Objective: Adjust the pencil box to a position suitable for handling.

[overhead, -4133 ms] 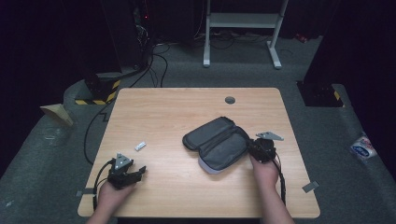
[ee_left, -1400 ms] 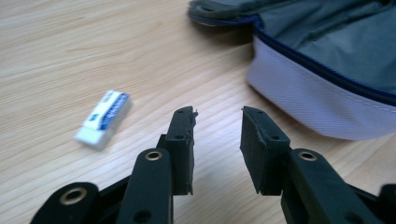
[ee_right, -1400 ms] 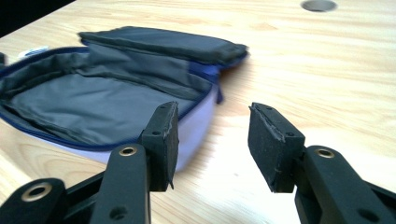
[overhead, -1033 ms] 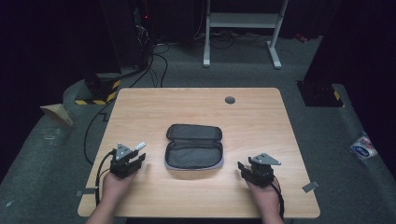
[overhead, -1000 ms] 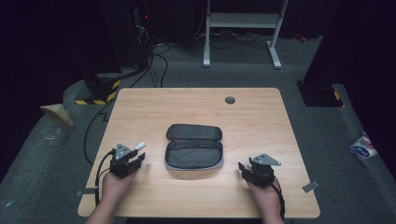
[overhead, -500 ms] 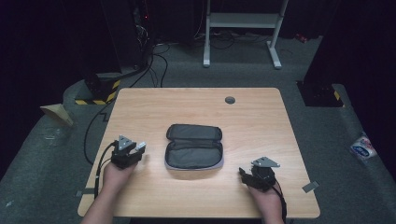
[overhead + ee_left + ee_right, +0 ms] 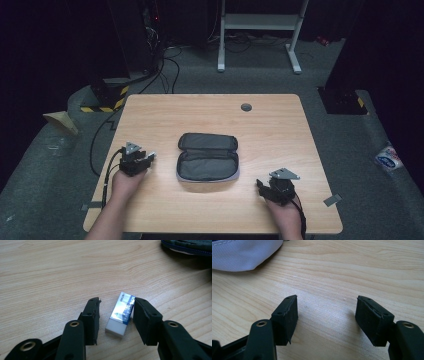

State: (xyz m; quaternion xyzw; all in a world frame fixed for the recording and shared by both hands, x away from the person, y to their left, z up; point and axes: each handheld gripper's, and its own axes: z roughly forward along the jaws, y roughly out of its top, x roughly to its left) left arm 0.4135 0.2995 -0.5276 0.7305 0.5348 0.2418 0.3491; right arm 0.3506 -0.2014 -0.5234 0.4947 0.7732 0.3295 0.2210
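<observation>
A white eraser (image 7: 121,313) in a blue sleeve lies flat on the wooden table (image 7: 270,130), between the jaws of my left gripper (image 7: 116,302). One jaw touches its edge and the other stands off with a gap. These jaws have just been closing, so this gripper is open around the eraser (image 7: 150,155). In the high view my left gripper (image 7: 147,158) sits left of the open dark pencil case (image 7: 207,157). My right gripper (image 7: 260,185) rests near the front edge, right of the case. Its jaws (image 7: 327,298) have just been opening over bare wood.
The case's dark edge (image 7: 190,245) shows top right in the left gripper view, and its grey fabric (image 7: 242,252) top left in the right gripper view. A round grommet (image 7: 246,107) sits near the table's far edge. Cables trail off the table's left side.
The case has gone from tilted at the right to lying flat at the centre. My left gripper has moved away from the front edge and now straddles the eraser. The right hand stays put.
</observation>
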